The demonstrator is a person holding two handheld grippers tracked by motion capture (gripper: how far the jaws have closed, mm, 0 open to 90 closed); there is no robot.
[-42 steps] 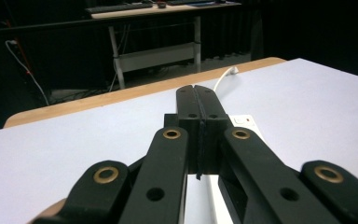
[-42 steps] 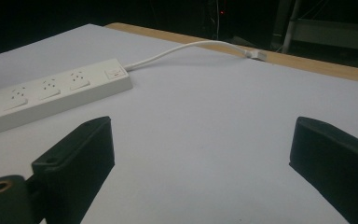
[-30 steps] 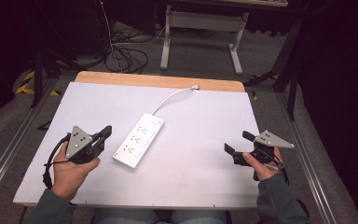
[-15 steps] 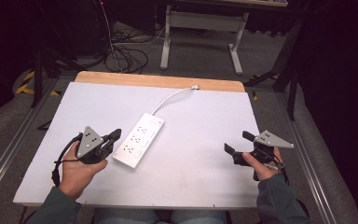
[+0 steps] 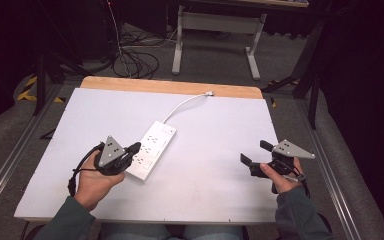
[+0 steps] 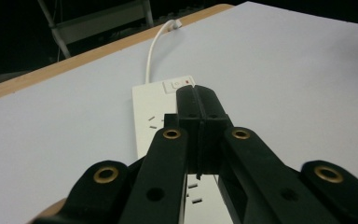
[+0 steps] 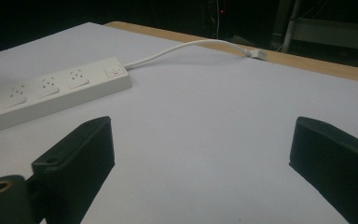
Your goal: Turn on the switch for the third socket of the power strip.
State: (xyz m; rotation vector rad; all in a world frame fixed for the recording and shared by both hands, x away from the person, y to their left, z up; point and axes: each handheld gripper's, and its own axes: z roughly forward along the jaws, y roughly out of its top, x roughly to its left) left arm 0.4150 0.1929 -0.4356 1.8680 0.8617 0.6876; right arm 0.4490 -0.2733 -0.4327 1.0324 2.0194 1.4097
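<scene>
Left hand-held gripper, jaws pressed together and empty, hovers over the white plastic power strip's near end, seemingly to press it. Right hand-held gripper waits wide open and empty over the white desk, well right.

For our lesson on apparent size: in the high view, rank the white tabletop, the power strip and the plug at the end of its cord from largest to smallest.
1. White tabletop
2. Power strip
3. Plug, a tiny speck at the far edge; distance shrinks it slightly.
</scene>
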